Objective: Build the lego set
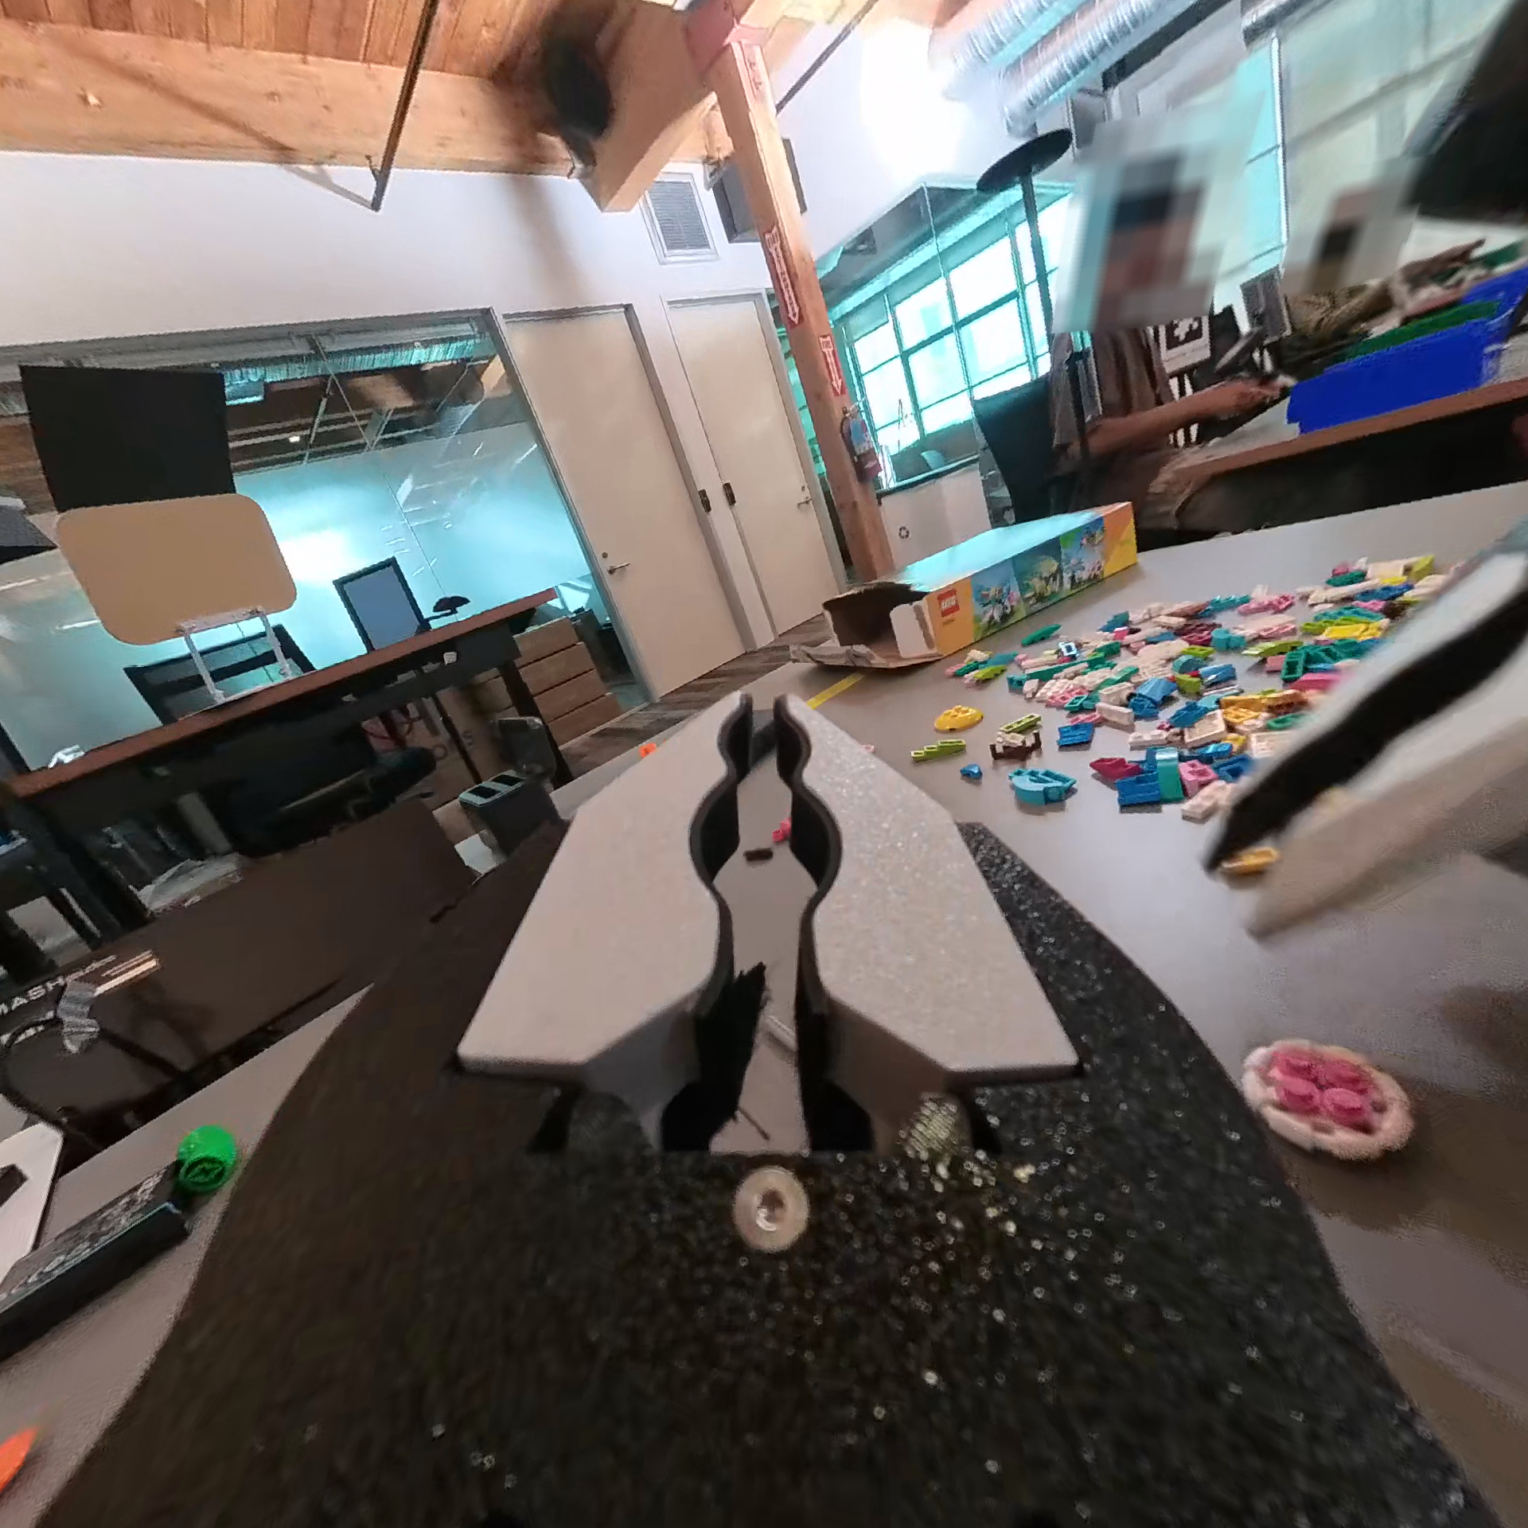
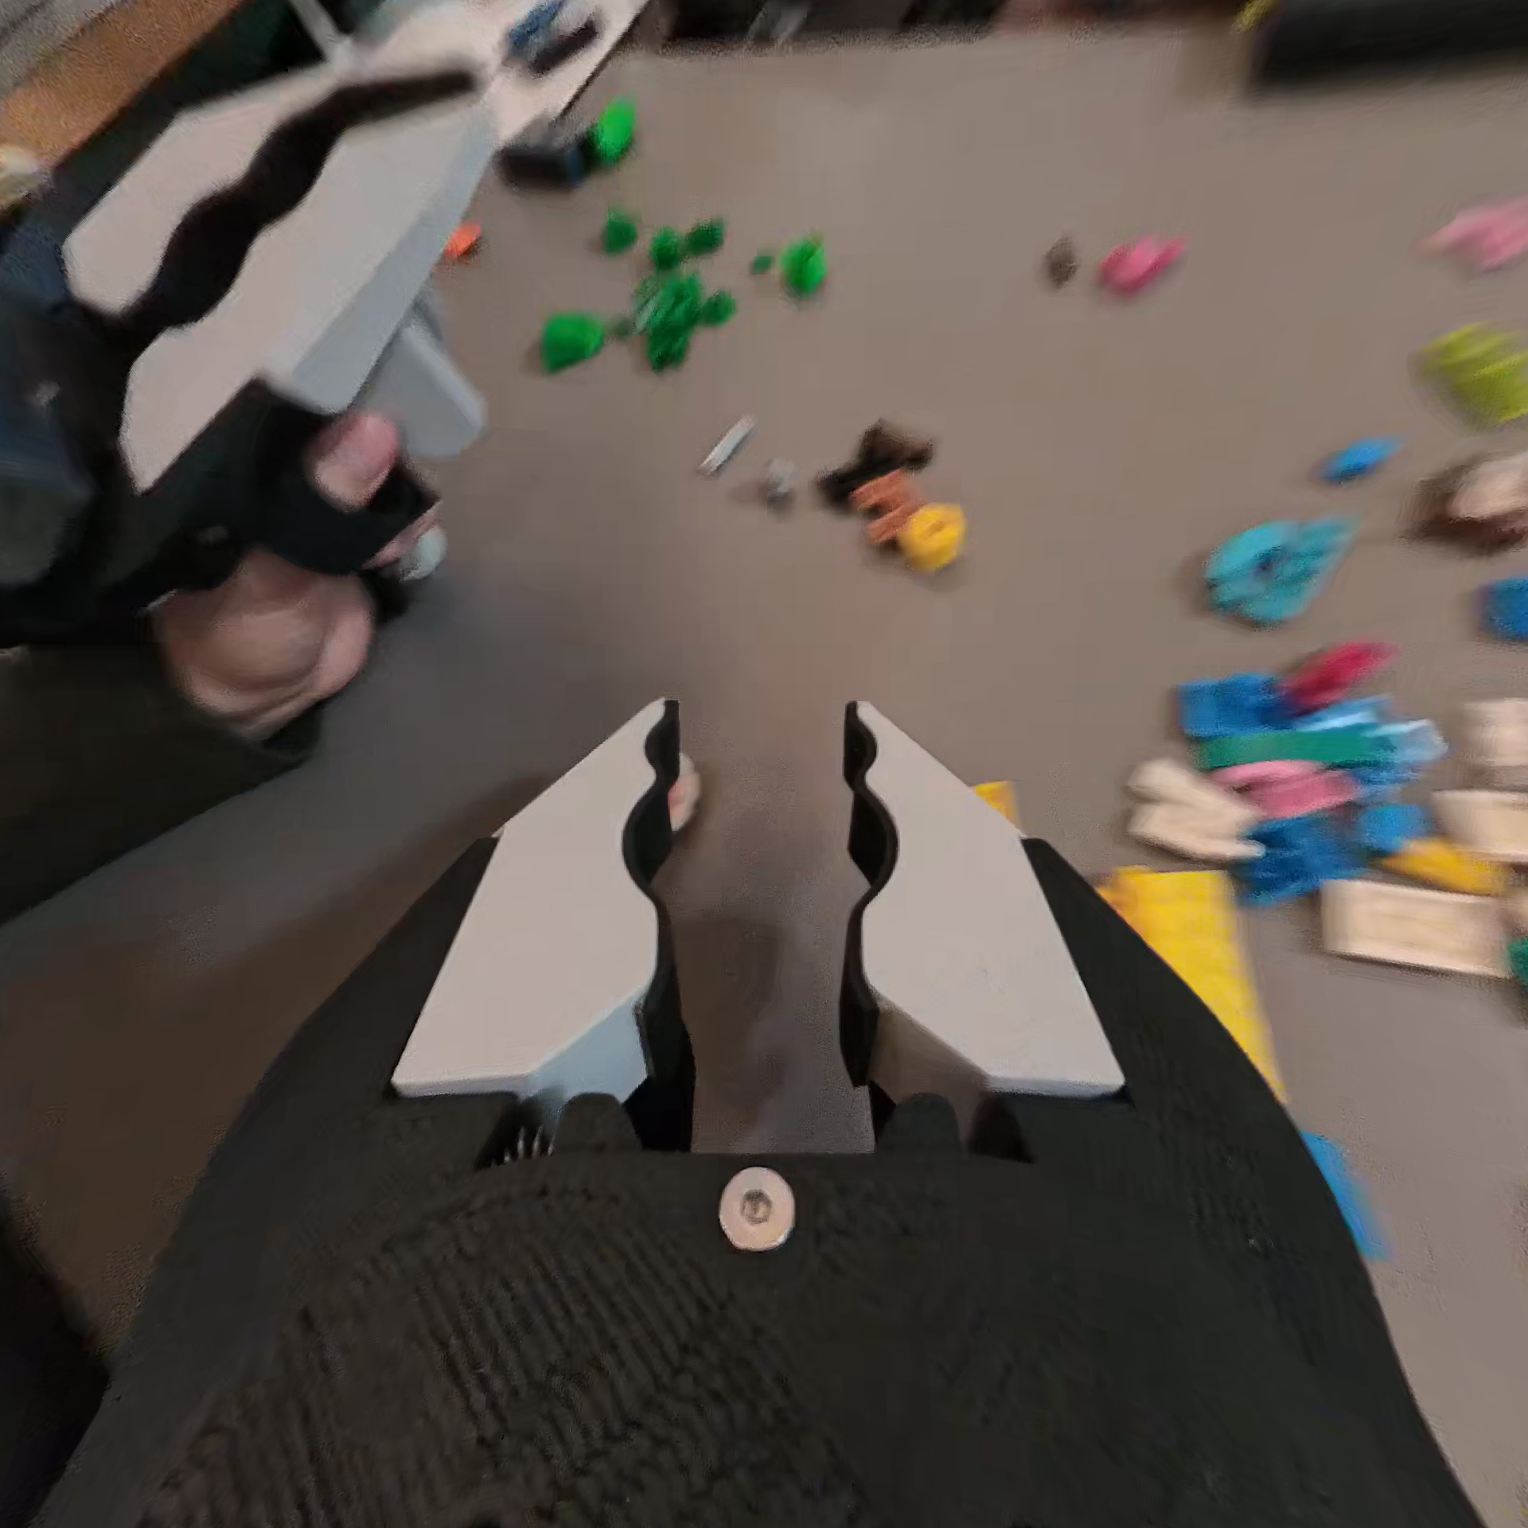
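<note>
My left gripper (image 1: 762,704) is shut with nothing between its fingers and is held above the grey table (image 1: 1075,951). It also shows, blurred, at the upper left of the right wrist view (image 2: 273,207), held by a hand. My right gripper (image 2: 761,719) is open and empty, low over the table. In the left wrist view it (image 1: 1236,893) comes in from the right, with a small yellow piece (image 1: 1248,860) at its tip. A round pink and white Lego assembly (image 1: 1327,1100) lies near the left gripper. A pile of loose coloured Lego pieces (image 1: 1199,703) is spread behind it.
An open Lego box (image 1: 1017,579) lies at the table's far edge. Green pieces (image 2: 670,306), a black, orange and yellow piece (image 2: 909,513), a yellow plate (image 2: 1182,951) and mixed bricks (image 2: 1323,785) lie ahead. A person sits at a farther table (image 1: 1364,446). My hands' fingertips stand some 12 cm from each other.
</note>
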Demonstrator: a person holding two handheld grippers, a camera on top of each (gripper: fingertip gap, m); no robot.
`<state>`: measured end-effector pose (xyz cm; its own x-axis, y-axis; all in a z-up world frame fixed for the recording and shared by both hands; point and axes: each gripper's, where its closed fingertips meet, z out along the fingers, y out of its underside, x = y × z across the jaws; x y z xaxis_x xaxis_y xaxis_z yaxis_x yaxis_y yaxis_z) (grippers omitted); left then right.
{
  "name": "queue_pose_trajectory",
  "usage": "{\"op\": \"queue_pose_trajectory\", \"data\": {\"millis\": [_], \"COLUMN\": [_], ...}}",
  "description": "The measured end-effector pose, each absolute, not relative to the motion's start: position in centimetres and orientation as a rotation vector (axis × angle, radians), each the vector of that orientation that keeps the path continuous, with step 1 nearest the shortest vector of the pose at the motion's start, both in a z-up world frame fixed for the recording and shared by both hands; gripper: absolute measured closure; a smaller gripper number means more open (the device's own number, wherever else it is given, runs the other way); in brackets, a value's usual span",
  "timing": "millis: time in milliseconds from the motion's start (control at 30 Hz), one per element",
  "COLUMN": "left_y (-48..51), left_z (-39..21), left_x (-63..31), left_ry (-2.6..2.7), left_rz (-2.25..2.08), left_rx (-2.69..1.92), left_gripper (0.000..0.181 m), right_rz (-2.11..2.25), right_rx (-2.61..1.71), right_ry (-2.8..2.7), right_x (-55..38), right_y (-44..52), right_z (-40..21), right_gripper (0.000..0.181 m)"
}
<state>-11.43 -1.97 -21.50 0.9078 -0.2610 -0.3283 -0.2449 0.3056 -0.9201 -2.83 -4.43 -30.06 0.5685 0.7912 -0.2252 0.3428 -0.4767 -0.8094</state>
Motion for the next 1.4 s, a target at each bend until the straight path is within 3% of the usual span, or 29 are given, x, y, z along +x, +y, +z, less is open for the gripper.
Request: {"op": "queue_pose_trajectory", "data": {"millis": [167,400,733,1233,1400], "left_y": [-2.6,-2.8,-3.0,-2.7,-2.6], "left_z": [-21.3,-21.9,-22.6,-22.9,-22.9], "left_x": [-10.2,-8.4,-6.9,-6.9,-7.0], "left_ry": [0.538,0.647,0.75,0.757,0.749], "left_rz": [0.031,0.065,0.076,0.073,0.07], "left_rx": [-1.221,-1.196,-1.175,-1.192,-1.198], "left_gripper": [0.18,0.181,0.181,0.181,0.181], "right_rz": [0.317,0.532,0.235,-0.006,0.133], "right_rx": [-2.023,-2.375,-2.689,-2.69,-2.54], "right_ry": [-0.781,-0.864,-1.134,-1.26,-1.223], "right_x": [3.9,2.5,2.7,3.3,2.0], "right_y": [5.3,12.5,13.3,13.5,13.7], "right_z": [-28.0,-30.1,-32.8,-33.6,-31.7], "right_gripper": [0.169,0.18,0.175,0.18,0.18]}}
